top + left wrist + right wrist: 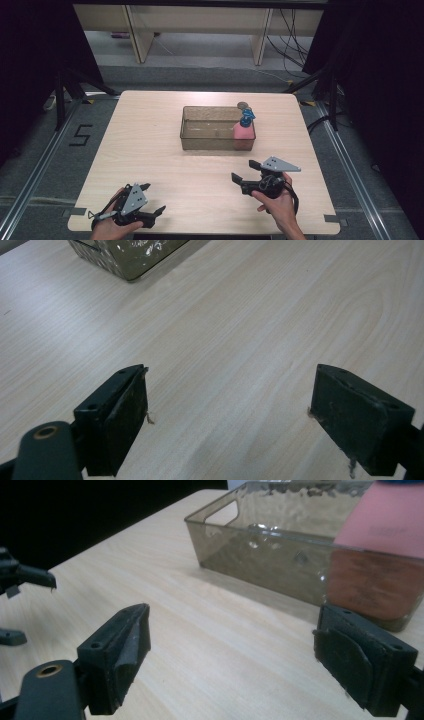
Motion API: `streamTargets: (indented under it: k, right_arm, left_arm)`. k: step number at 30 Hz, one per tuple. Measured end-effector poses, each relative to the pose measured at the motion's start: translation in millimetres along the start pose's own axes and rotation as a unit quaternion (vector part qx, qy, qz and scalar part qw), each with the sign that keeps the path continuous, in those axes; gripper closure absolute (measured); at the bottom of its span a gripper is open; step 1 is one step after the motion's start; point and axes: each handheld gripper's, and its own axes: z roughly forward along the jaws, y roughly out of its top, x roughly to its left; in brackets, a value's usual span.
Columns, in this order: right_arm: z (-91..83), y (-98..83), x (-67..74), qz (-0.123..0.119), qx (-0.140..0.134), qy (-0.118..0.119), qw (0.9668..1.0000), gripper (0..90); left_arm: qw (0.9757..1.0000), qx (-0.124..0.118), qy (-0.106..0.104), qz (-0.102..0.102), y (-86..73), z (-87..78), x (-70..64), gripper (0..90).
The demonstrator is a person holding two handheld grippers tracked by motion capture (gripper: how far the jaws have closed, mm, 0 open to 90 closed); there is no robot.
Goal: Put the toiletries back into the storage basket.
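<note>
Jaws, left gripper view: your two black jaws rise from the bottom edge, spread wide over bare table [240, 340]; each is cut off below by the frame.
Hidden or cut off: your forearms leave the high view at its bottom edge; a small dark round thing behind the bin [217, 129] is too small to make out; the bottle top is cropped in the right gripper view.
Bin: a clear brownish tray with a cut-out handle, standing mid-table, well ahead of both your hands.
Bin contents: a pink bottle [244, 134] with a blue cap stands upright in the bin's right end; the remaining floor looks bare apart from glints.
Left gripper [152, 200]: released, jaws wide apart, grasping nothing, near the table's front edge at your left.
Right gripper [243, 170]: released, jaws wide apart, grasping nothing, pointing toward the bin, apart from it; the bottle lies just beyond its right jaw in its own view.
</note>
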Motion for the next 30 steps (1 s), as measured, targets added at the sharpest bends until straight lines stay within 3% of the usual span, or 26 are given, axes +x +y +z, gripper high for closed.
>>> streamTargets:
  k: [3, 5, 8, 16, 18, 19, 20, 24, 25, 26, 29, 30]
  right_arm:
    - [-0.4, -2.0, 1.6, 0.0, 0.008, 0.0, 1.0, 15.9]
    - [1.3, -3.1, 0.9, -0.012, -0.004, 0.004, 0.9999, 15.9]
    - [0.7, -4.6, 5.3, 0.018, 0.008, 0.011, 0.9997, 15.9]
    - [1.2, -3.8, 4.6, 0.002, 0.002, 0.016, 0.9999, 15.9]
    - [1.1, -3.8, 4.9, 0.005, 0.002, 0.011, 0.9999, 15.9]
    - [-0.5, -3.7, 8.2, 0.021, 0.001, 0.016, 0.9996, 15.9]
    - [-0.8, -3.5, 6.4, 0.004, 0.0, 0.013, 0.9999, 15.9]
    - [-3.7, -5.7, 7.8, -0.004, -0.005, 0.014, 0.9999, 15.9]
    - [-5.5, -6.4, 10.3, 0.014, 0.004, 0.016, 0.9998, 15.9]
    - [-5.5, -7.0, 8.4, 0.001, -0.003, 0.016, 0.9999, 15.9]
    - [-8.7, -8.8, 9.9, 0.015, 0.005, 0.012, 0.9998, 15.9]
    - [-6.7, -9.6, 8.4, 0.004, -0.007, 0.019, 0.9998, 15.9]
  left_arm:
    - [1.0, -0.002, 0.001, -0.002, -0.3, 0.3, -0.4, 14.8]
    - [1.0, -0.002, 0.0, -0.002, -0.5, 0.5, -0.7, 14.8]
    - [1.0, -0.002, 0.002, -0.002, -0.5, 0.2, -0.4, 14.8]
    - [1.0, 0.001, 0.003, 0.002, -0.4, -0.2, 0.5, 14.8]
    - [1.0, -0.007, 0.004, -0.005, -1.2, 0.5, -2.2, 14.8]
    - [1.0, -0.006, 0.001, -0.006, -1.4, 0.4, -2.9, 14.8]
    - [1.0, 0.002, 0.001, 0.003, -1.4, -0.6, -1.8, 14.8]
    - [0.9998, -0.013, -0.002, -0.012, -1.4, 0.9, -3.3, 14.8]
    - [0.9998, -0.013, -0.002, -0.012, -1.4, 1.0, -3.2, 14.8]
    - [0.9999, -0.012, 0.001, -0.012, -1.5, 0.9, -3.4, 14.8]
    - [0.9999, -0.01, 0.0, -0.009, -1.4, 0.3, -3.3, 14.8]
    - [1.0, -0.002, 0.0, 0.002, -1.2, -1.0, -1.9, 14.8]
